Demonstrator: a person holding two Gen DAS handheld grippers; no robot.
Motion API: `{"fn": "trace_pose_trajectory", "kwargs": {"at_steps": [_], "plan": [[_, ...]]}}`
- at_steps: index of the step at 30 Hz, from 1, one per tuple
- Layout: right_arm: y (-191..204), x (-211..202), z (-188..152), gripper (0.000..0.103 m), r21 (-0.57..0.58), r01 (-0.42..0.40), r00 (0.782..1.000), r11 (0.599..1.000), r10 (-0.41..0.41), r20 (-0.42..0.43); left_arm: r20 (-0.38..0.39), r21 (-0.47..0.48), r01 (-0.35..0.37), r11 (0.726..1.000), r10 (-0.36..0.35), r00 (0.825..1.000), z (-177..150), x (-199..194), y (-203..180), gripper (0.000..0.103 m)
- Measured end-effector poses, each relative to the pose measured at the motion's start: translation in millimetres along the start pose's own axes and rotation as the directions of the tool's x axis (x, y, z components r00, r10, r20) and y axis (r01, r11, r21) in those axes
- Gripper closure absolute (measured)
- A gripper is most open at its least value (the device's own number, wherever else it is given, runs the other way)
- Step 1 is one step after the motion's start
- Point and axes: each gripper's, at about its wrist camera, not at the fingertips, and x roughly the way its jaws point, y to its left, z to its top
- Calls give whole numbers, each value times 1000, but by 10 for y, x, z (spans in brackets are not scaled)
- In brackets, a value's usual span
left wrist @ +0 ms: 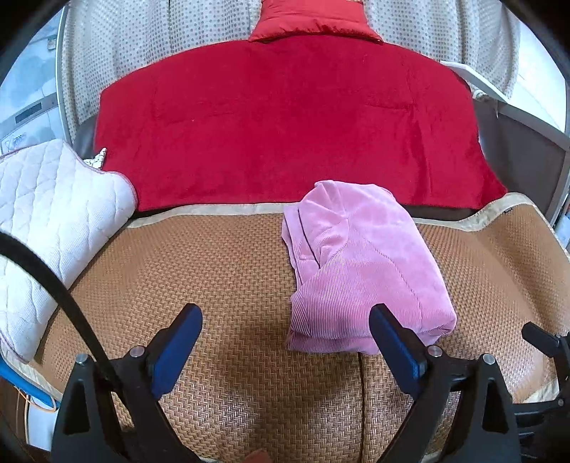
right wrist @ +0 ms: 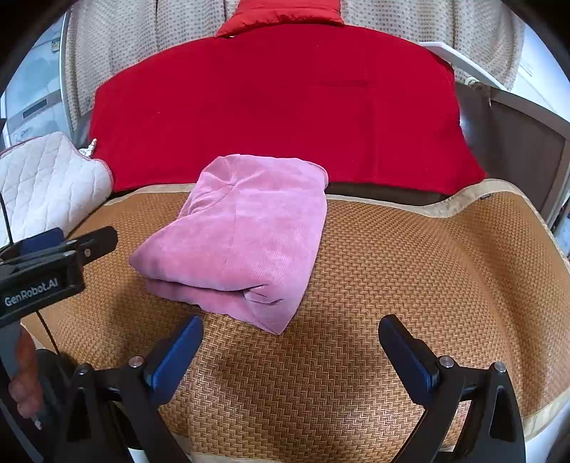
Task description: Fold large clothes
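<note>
A pink corduroy garment [left wrist: 359, 270] lies folded into a thick rectangle on the woven tan mat [left wrist: 213, 277]. It also shows in the right wrist view [right wrist: 245, 238], at the middle of the mat [right wrist: 409, 270]. My left gripper [left wrist: 285, 320] is open and empty, its jaws set wide just in front of the garment's near edge. My right gripper [right wrist: 290, 331] is open and empty, just short of the garment's near corner. The left gripper also shows from the side at the left of the right wrist view [right wrist: 64, 242].
A red blanket [left wrist: 285, 121] covers the bed beyond the mat, with a red pillow [left wrist: 313, 21] at the back. A white quilted cushion [left wrist: 53, 213] lies at the left. A white frame [left wrist: 498, 103] and dotted curtains stand behind.
</note>
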Motion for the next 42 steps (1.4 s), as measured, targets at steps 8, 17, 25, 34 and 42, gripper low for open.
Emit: {"fn": "trace_pose_trajectory", "kwargs": {"at_steps": [8, 17, 25, 34, 42], "plan": [[34, -17, 8, 3, -1, 12, 1000, 1000, -12, 7, -3, -9, -16, 1000, 16, 1000, 11, 9, 14, 8], [75, -111, 63, 3, 8, 37, 998, 999, -38, 58, -7, -16, -24, 1000, 24, 1000, 32, 31, 2, 8], [74, -68, 78, 3, 9, 46, 997, 999, -47, 55, -13, -24, -34, 999, 33, 999, 57, 59, -29, 8], [69, -65, 88, 3, 6, 49, 997, 999, -50, 59, -9, -19, -15, 1000, 15, 1000, 114, 59, -89, 8], [68, -37, 116, 3, -1, 47, 997, 999, -47, 59, 20, 9, 5, 1000, -5, 1000, 161, 30, -183, 8]]}}
